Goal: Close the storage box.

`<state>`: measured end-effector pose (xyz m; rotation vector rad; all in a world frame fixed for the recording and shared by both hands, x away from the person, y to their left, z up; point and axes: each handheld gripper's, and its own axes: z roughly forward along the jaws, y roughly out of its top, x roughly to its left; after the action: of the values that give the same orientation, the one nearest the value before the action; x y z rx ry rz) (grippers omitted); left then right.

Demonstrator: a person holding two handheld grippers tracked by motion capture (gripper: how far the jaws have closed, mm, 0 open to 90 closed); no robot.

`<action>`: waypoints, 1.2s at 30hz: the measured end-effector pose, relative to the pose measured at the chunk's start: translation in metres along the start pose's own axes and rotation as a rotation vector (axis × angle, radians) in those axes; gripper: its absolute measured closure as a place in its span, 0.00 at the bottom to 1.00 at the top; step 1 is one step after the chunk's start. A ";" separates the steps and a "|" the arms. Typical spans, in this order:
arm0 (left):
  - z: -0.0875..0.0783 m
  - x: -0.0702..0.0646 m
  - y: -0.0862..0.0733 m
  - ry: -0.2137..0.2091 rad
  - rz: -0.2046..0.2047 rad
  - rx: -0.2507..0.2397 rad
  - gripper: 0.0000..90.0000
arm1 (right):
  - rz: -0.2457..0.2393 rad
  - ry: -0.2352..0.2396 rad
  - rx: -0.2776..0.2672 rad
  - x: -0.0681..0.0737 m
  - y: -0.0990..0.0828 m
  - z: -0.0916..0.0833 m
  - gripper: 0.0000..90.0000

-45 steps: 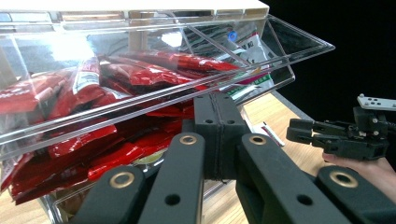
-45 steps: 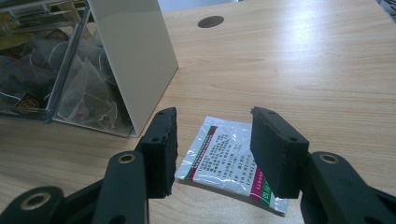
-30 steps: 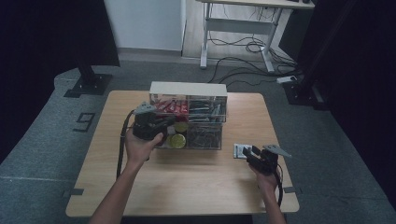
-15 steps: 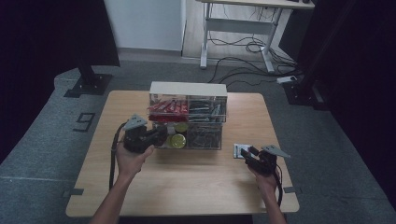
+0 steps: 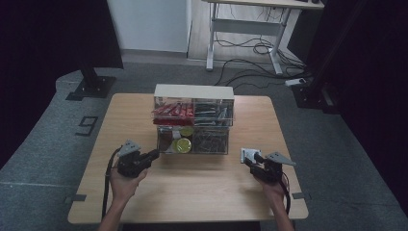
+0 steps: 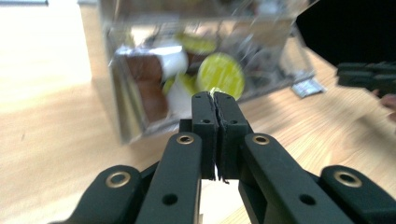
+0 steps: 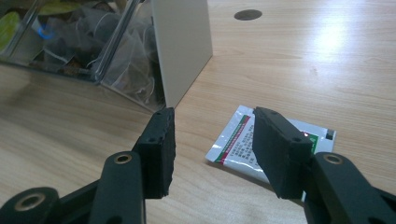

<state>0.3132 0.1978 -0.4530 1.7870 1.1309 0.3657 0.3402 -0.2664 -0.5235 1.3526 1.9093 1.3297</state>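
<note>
1. A white sachet (image 7: 275, 144) with red and green print lies flat on the wooden surface (image 5: 202, 187), just beside the right end of the clear organiser box (image 5: 194, 126).
2. The right claw (image 7: 212, 151) hovers just in front of the sachet, jaws apart with nothing between them.
3. The left claw (image 6: 215, 105) is low at the box's left front corner, jaws pressed together and empty.
4. Inside the box, a yellow-lidded pod (image 6: 220, 74) sits at the front wall, teabags (image 7: 116, 56) at the right end.
</note>
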 end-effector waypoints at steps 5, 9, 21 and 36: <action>0.007 0.013 -0.021 0.010 -0.032 0.037 0.96 | -0.019 0.011 0.012 0.001 -0.004 -0.001 0.53; 0.012 0.020 -0.035 0.018 -0.045 0.067 0.94 | -0.029 0.018 0.025 0.002 -0.009 -0.001 0.53; 0.028 0.035 -0.064 0.069 -0.037 0.184 0.71 | -0.050 0.034 0.064 0.003 -0.025 -0.005 0.52; 0.022 0.039 -0.068 0.119 -0.011 0.172 0.57 | -0.055 0.038 0.068 0.003 -0.026 -0.004 0.51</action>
<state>0.3121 0.2254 -0.5302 1.9284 1.2888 0.3821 0.3241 -0.2668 -0.5446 1.3058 2.0190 1.2830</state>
